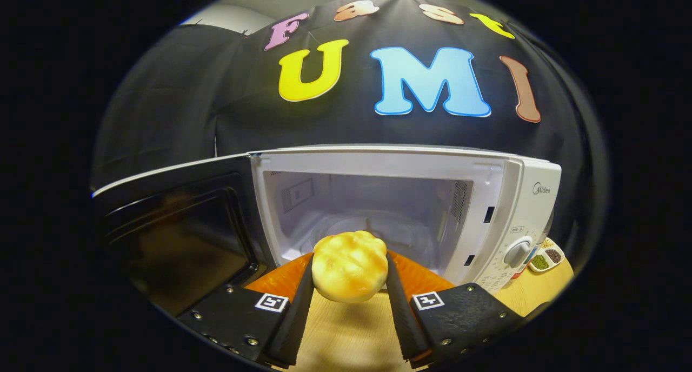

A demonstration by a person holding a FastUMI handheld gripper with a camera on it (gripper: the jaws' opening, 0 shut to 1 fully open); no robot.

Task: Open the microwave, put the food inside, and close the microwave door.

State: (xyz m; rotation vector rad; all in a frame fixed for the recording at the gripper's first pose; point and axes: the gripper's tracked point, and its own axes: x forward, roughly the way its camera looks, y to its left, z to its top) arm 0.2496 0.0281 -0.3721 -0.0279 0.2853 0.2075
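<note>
Yellow and soft-looking, the bun [350,266] sat squeezed between the two fingers of the gripper [349,279]. One finger [299,301] pressed on each side of it, so the gripper was closed partway and held it tight. The bun hung in the air above the wooden desk [346,334], just in front of the microwave [411,210]. The gripper pointed straight at the open mouth of the oven.

The white microwave stood at the far side of the desk. Its dark door [178,226] was swung wide open to the left. Inside was a glass plate [378,228] with no food on it. Something orange [419,277] lay under the bun, at the foot of the oven.

On the front of the oven was the word "Midea" above a round white knob [518,251]. Beside the oven, near the desk's right edge, stood a small tray [547,257] with green and brown bits in its parts.
</note>
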